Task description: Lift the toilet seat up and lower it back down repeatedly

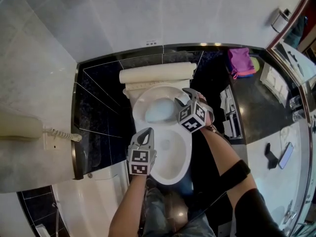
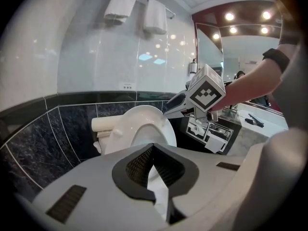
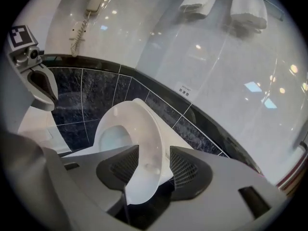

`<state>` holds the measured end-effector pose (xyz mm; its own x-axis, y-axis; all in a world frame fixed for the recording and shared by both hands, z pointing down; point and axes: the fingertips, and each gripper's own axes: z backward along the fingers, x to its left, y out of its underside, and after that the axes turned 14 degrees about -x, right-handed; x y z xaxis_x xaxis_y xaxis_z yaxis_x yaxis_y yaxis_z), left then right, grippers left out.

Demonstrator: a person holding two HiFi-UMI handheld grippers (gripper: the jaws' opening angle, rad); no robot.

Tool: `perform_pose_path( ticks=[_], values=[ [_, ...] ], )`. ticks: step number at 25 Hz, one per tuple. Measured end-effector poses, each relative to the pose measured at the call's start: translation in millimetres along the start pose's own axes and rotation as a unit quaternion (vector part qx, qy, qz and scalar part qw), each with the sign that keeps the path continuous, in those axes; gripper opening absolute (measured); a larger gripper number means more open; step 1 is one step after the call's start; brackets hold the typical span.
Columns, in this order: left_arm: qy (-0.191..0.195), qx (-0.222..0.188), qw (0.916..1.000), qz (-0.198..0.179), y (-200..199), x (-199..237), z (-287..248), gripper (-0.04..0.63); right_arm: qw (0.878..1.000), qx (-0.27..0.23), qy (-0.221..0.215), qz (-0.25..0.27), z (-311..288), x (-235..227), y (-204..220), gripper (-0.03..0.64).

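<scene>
Two handheld grippers were seen above a white toilet bowl (image 1: 174, 169) set against a band of dark marbled tiles (image 1: 98, 112). At the far left, a cream wall telephone (image 1: 19, 126) with a coiled cord (image 1: 61, 134) was mounted beside the tile band. The left gripper (image 1: 146, 132) was held over the left edge of the bowl's rim, pointed toward the wall and downward. Its jaws were drawn together at the tips, and nothing was gripped between them.

The toilet seat (image 1: 142, 98) was found partly raised, tilted up from the bowl toward its back edge, in front of a cream rounded unit (image 1: 157, 74) at the toilet's back. The right gripper (image 1: 183, 98) was placed at the seat's right edge with its jaws spread wide. The seat's rim was taken in between them, yet a dark gap was left beside one pad, so the seat was straddled rather than clamped.

Farther right, a purple cloth (image 1: 240, 60) was laid on the dark surface beside the toilet. A phone (image 1: 286, 155) was left on the pale counter (image 1: 261, 147) at the far right. White towels (image 2: 120, 4) were hung high on the wall.
</scene>
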<state>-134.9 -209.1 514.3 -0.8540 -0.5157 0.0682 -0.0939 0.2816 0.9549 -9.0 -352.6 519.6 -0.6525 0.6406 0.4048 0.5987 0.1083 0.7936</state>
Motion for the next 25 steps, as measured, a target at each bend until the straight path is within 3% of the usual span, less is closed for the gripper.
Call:
perform_pose_path(
  ticks=[5,8,14,25],
  values=[
    [0.007,-0.003,1.0,0.001,11.3,6.9,-5.5,-0.005,1.0,0.003,0.008,0.017,-30.7,-8.8,3.8,0.188],
    [0.006,0.003,1.0,0.003,21.2,13.9,-1.1,-0.005,0.999,0.006,0.008,0.046,-41.9,-9.3,1.9,0.092],
    [-0.001,0.014,0.9998,0.017,36.0,18.0,4.2,-0.005,0.998,0.013,0.002,0.058,-39.1,-6.5,1.3,0.094],
    [0.0,0.036,0.9987,0.036,59.4,-13.8,17.5,-0.005,0.997,-0.003,-0.004,0.075,8.8,23.0,-2.2,0.089]
  ],
)
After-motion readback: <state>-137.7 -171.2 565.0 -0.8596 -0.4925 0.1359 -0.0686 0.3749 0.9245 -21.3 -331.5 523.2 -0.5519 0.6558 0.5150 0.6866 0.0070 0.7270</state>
